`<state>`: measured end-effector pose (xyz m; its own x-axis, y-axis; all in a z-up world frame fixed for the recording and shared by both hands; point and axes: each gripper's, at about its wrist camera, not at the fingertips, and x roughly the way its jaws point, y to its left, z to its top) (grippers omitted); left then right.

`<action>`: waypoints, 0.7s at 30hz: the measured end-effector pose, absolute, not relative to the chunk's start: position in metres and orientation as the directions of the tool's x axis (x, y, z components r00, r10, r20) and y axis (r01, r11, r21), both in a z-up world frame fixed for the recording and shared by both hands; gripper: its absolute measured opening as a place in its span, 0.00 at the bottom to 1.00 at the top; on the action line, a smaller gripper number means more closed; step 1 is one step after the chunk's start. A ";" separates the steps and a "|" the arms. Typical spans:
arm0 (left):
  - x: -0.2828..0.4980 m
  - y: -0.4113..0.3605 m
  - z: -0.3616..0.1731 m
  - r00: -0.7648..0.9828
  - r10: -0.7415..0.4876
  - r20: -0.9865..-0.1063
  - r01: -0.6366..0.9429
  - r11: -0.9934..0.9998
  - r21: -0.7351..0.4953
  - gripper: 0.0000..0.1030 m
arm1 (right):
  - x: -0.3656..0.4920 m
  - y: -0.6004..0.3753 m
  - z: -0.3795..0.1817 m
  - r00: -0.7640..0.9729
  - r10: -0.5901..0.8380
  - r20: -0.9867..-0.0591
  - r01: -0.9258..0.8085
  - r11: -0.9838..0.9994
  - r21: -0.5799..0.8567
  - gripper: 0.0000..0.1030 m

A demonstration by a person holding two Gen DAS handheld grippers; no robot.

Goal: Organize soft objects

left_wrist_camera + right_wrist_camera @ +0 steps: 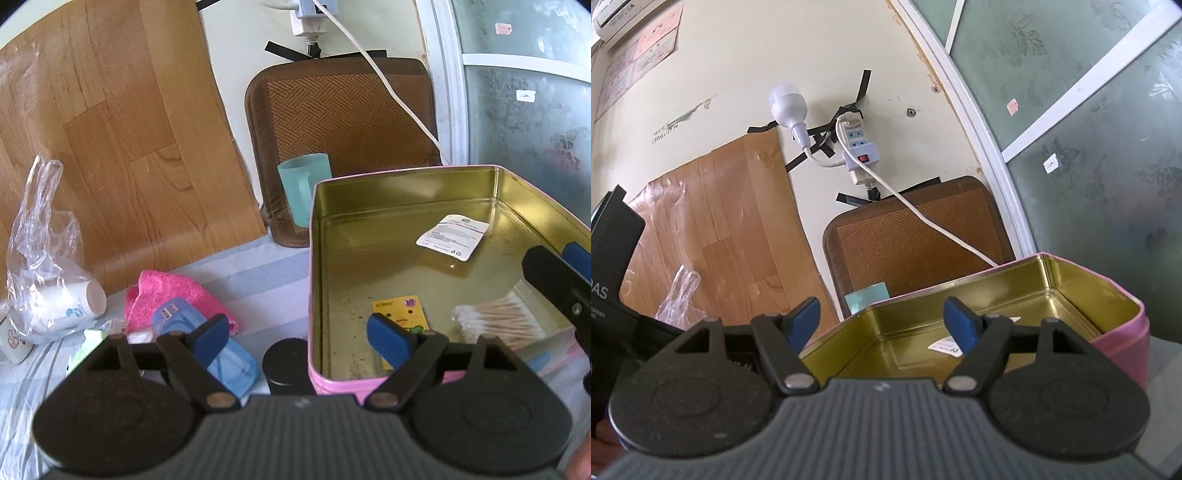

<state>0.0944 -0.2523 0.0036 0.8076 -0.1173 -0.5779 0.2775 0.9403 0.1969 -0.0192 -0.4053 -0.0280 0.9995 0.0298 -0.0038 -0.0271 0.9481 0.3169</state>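
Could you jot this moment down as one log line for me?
left gripper: jaws open, empty | right gripper: jaws open, empty | pink towel: outside tin

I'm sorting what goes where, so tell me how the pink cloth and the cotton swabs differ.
The pink cloth lies crumpled on the striped table outside the tin; the cotton swabs lie bundled inside it. The cloth is one fluffy pink piece; the swabs are many thin sticks with white tips. Neither is gripped.

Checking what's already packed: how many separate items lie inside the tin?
3: a white label toward the back, a yellow card at the front, a cotton swab bundle on the right. The gripper may hide more.
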 end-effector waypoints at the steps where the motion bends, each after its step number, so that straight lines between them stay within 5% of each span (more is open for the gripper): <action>1: 0.094 -0.252 0.004 0.808 -0.118 -0.577 0.278 0.940 0.197 0.83 | -0.019 -0.406 -0.028 0.999 0.031 -0.004 -0.028 0.947 0.319 0.74; 21: 0.090 -0.252 0.003 0.808 -0.127 -0.575 0.291 0.935 0.203 0.83 | -0.018 -0.415 -0.028 1.000 0.016 -0.014 -0.009 0.930 0.368 0.74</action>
<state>0.0902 -0.2525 0.0025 0.8082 -0.1271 -0.5750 0.2912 0.9350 0.2026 -0.0180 -0.4155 -0.0284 0.9998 0.0157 -0.0144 -0.0093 0.9298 0.3679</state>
